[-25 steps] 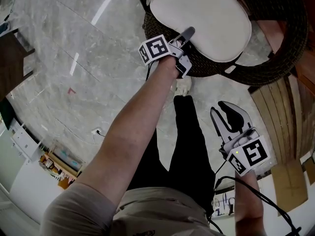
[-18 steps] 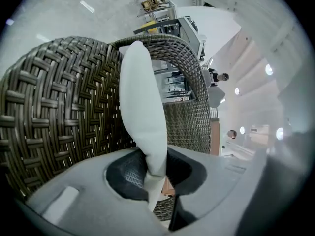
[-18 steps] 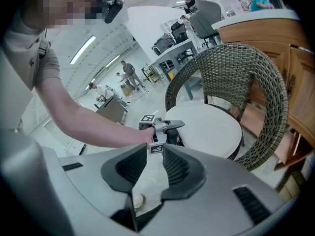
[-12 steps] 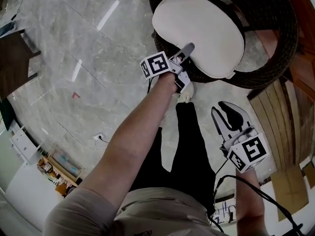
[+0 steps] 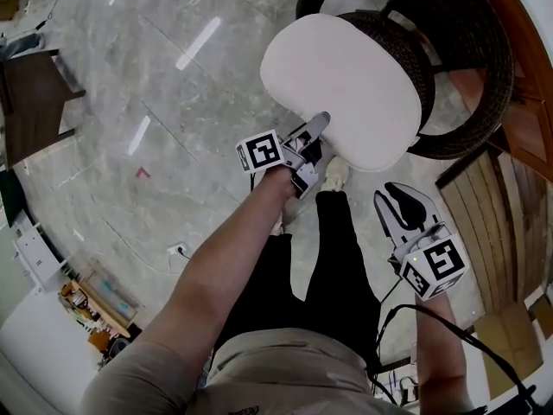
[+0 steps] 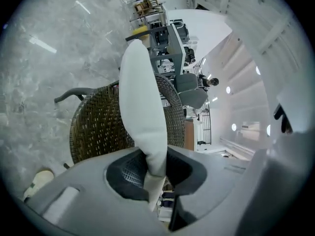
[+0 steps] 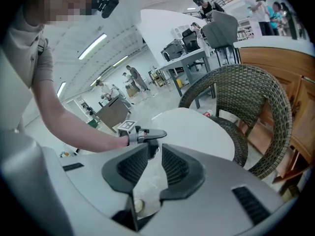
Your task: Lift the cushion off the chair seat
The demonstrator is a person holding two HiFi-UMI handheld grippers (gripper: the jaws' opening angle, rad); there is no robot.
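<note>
My left claw (image 6: 153, 167) is pinched on the cushion (image 5: 346, 80). Both pads press its near edge, w/ the fabric squeezed thin btwn them and a bit poking out below. In the left gripper view the cushion runs away edge-on, white and thick in the middle, w/ the wicker chair (image 6: 98, 124) behind it.

From above it's a pale rounded pad held by that one edge. It hangs over the front edge of the chair seat and sticks out past it toward me. The dark woven seat shows bare along the pad's far right side. The near end is up off the seat; the far end, can't tell if it touches the weave.

My right claw (image 5: 400, 197) is well apart from the cushion, low on the right beside my leg (image 5: 333, 249), and points toward the chair. Its jaws are spread and closing w/ nothing btwn the pads. Only the marble floor (image 5: 130, 111) and my shoe (image 5: 335, 173) show through the gap.

The right gripper view has my left arm (image 7: 74, 127) reaching across to the cushion's near edge, and the chair back curves up behind. A wooden counter (image 7: 288, 68) stands just behind the chair on the right. Some people (image 7: 133, 75) are far off in the bkgd.
</note>
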